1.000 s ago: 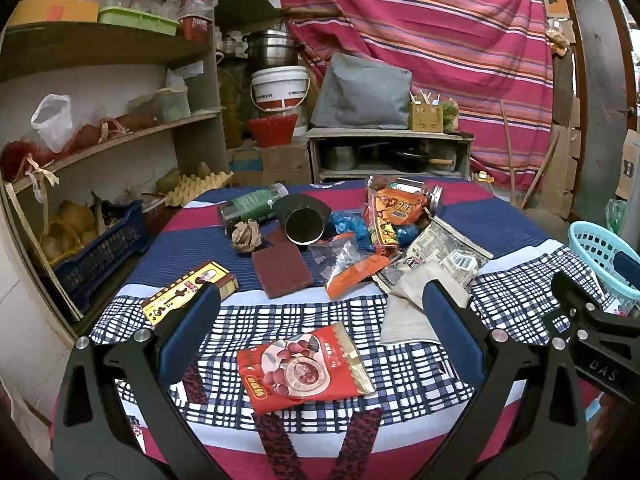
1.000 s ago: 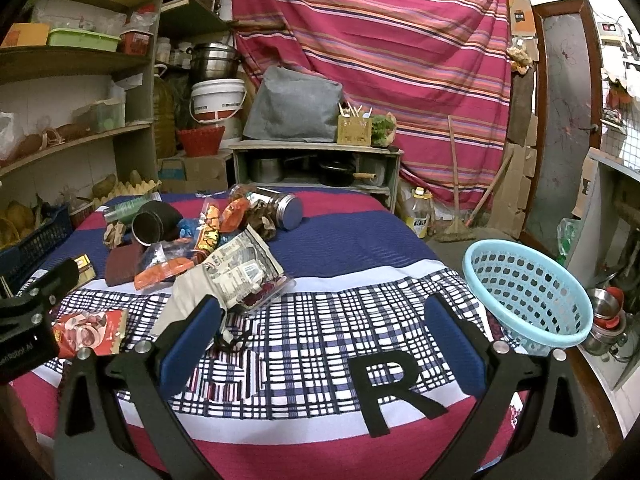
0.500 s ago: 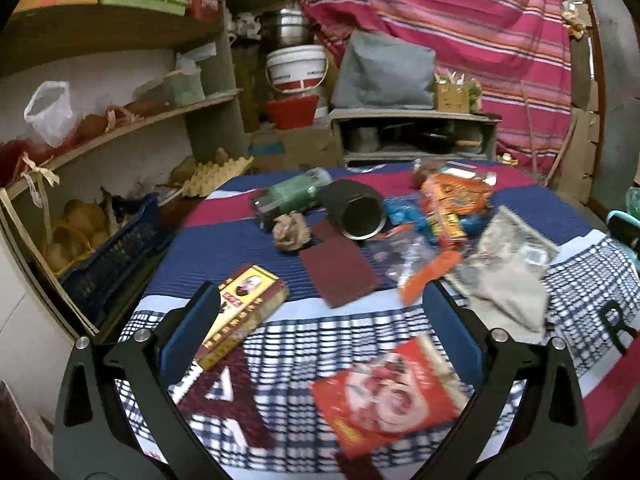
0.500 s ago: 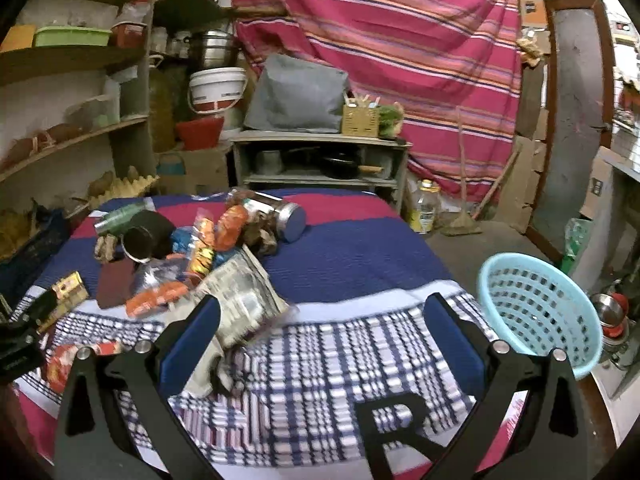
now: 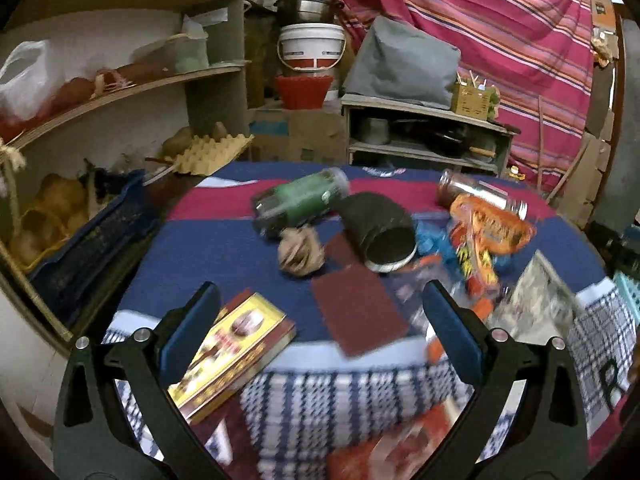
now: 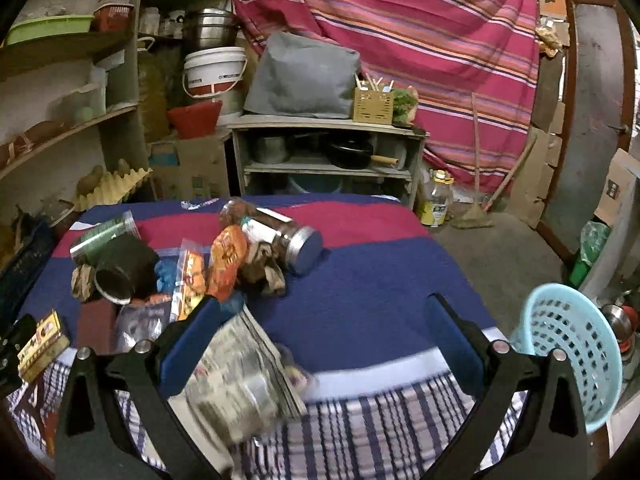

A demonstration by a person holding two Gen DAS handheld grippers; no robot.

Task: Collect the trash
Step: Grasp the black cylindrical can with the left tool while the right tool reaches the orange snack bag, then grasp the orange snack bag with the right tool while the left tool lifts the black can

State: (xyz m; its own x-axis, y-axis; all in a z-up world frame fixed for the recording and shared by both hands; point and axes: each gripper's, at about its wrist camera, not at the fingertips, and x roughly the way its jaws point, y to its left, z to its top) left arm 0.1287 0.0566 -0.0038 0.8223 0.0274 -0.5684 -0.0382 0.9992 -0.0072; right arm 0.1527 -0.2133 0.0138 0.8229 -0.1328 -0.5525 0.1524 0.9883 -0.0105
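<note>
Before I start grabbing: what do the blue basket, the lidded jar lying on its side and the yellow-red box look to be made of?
Blue basket: moulded plastic, matte, going by its regular perforated wall. Jar: clear body, glass or hard plastic, I can't tell which; its lid has a dull metallic sheen. Yellow-red box: probably printed cardboard, glossy, with sharp folded edges.

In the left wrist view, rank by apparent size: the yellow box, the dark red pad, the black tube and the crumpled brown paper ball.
1. yellow box, though nearest the camera, so enlarged
2. dark red pad
3. black tube, close to the pad, so unsure
4. crumpled brown paper ball, smallest
</note>
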